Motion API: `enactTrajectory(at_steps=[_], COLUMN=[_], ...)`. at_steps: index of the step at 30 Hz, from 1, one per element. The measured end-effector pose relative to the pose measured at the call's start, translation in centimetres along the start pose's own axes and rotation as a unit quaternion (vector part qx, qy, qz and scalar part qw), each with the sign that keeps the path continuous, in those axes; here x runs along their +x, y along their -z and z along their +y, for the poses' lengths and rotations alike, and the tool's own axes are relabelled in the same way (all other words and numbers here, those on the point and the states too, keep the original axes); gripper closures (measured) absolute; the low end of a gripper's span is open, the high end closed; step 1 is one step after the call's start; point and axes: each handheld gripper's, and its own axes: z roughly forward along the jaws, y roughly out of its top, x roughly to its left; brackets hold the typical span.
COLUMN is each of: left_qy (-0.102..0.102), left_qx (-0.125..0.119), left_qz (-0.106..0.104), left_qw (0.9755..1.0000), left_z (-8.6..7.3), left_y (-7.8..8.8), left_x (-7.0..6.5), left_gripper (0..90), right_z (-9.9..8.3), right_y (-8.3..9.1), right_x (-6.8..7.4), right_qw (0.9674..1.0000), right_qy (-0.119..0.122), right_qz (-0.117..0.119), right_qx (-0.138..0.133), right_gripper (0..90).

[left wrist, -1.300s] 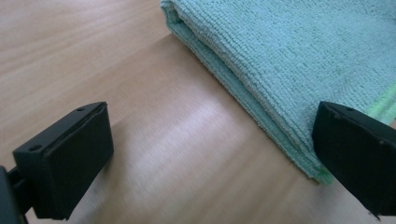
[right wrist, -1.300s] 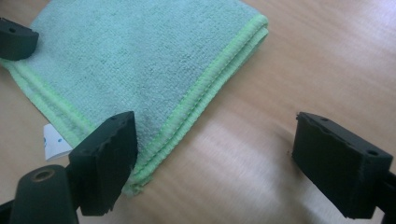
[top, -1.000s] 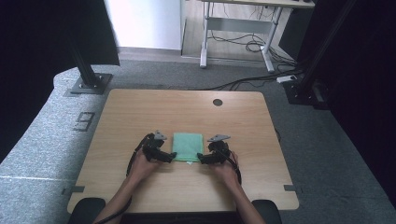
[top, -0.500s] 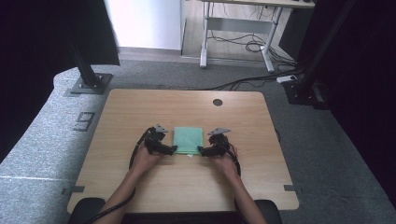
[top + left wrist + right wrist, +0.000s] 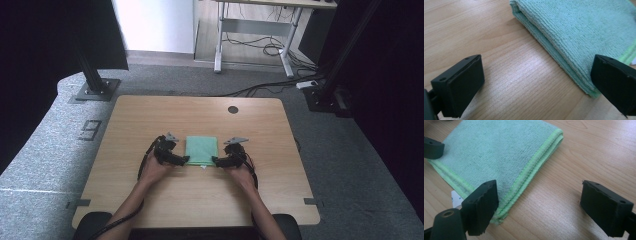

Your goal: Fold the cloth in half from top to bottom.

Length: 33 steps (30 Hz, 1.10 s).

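A folded green cloth (image 5: 201, 150) lies flat on the wooden table (image 5: 150, 115), a white tag (image 5: 456, 197) poking out at its near edge. My left gripper (image 5: 183, 160) is at the cloth's near left corner and stands open. In the left gripper view (image 5: 539, 66) bare wood shows between its jaws, and the right one is over the folded edge of the cloth (image 5: 579, 32). My right gripper (image 5: 217, 161) is open at the near right corner. In the right gripper view (image 5: 541, 190) its left jaw hangs over the stitched edge of the cloth (image 5: 499, 152).
A round cable hole (image 5: 233, 109) sits near the table's far edge. Black stand bases (image 5: 92, 90) and cables (image 5: 270, 87) lie on the grey floor beyond. Bare wood surrounds the cloth on every side.
Both hands have edged slightly away from the person, and the cloth now sits a touch farther up the table. The jaws have stayed apart throughout.
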Motion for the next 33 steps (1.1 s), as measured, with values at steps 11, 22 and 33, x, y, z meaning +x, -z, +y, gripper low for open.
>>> enactTrajectory(at_steps=[11,22,33], left_qy=[-0.030,-0.053,-0.079], left_qx=[-0.012,-0.026,-0.039], left_qz=[-0.008,-0.013,-0.009], left_qw=[0.9995,0.9982,0.9961], left_z=[0.3,-0.4,-1.0], left_y=[2.1,4.2,7.0], left_x=[-1.4,-2.8,-3.8], left_gripper=[0.0,0.0,0.0], right_z=[0.8,0.7,0.3], right_y=[2.3,4.8,7.1], right_x=[0.6,1.3,1.9], right_qw=[0.9996,0.9985,0.9968], right_qy=[0.027,0.053,0.076], right_qz=[0.004,0.015,0.016], right_qx=[-0.002,-0.004,-0.017], right_gripper=[12.3,4.7,0.0])
